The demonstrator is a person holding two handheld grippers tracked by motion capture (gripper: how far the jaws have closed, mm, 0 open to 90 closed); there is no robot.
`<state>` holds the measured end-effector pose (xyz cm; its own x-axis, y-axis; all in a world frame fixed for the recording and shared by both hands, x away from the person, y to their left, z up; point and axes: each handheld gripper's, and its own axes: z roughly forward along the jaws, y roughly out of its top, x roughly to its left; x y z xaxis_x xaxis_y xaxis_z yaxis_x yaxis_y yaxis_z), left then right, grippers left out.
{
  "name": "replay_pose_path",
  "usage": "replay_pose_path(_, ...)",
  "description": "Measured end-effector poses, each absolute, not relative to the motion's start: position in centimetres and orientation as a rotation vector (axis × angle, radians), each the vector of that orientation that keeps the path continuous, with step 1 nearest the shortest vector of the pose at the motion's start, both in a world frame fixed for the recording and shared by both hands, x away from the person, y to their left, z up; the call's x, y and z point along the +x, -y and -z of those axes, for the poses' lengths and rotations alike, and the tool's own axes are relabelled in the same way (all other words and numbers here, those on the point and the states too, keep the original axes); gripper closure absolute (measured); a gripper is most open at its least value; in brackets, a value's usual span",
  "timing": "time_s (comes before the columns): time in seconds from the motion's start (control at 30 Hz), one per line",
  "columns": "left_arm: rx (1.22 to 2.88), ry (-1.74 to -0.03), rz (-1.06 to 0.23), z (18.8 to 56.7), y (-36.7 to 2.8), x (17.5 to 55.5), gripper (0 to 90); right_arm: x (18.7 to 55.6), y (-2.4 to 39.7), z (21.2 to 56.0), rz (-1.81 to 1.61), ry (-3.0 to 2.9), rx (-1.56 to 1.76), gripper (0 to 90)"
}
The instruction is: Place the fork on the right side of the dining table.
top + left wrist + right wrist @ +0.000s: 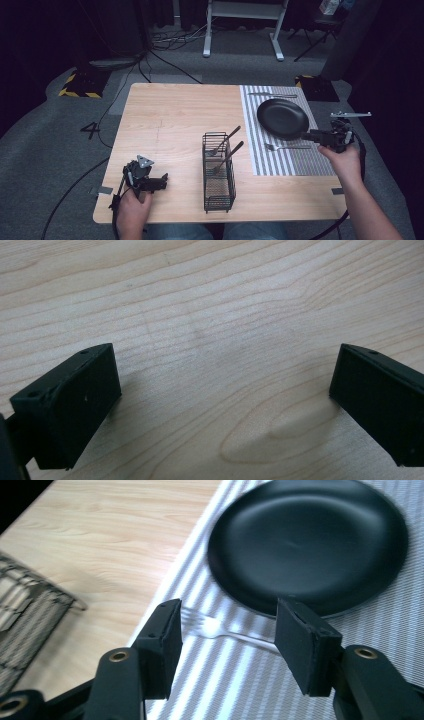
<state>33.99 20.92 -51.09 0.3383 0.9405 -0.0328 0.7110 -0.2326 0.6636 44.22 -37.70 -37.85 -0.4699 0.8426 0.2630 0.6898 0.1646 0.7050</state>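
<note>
While the fork (281,147) lies flat on the striped mat (272,162), just in front of the black plate (282,118), my right gripper (227,632) hovers above it with jaws apart, gripping nothing. Left of the plate stands the wire caddy (218,192); farther left, my left gripper (225,405) rests wide open, empty, over bare table (170,115).

Plenty of bare tabletop (170,120) on the left and in the middle, easy to move around there. The wire caddy (218,172) stands tall mid-table with two utensil handles poking up toward the right (easy to snag). On the striped mat (280,165), the black plate (282,118) crowds the fork (286,147) just beside it; nearer side is open.
</note>
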Motion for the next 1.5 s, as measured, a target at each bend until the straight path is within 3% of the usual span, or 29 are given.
replay_pose_path(0.23,2.022,-1.44,-0.509,51.1,-20.9,34.0,0.1,43.2,35.9,37.3,-1.243,-2.312,1.43,38.3)
replay_pose_path(1.0,2.019,-1.443,-0.508,51.1,-20.9,34.0,0.2,39.4,29.9,36.6,-1.325,-2.471,1.195,35.7)
replay_pose_path(1.5,2.018,-1.443,-0.508,51.1,-20.9,34.0,0.1,38.1,26.1,39.0,-1.308,-2.564,1.057,35.4)
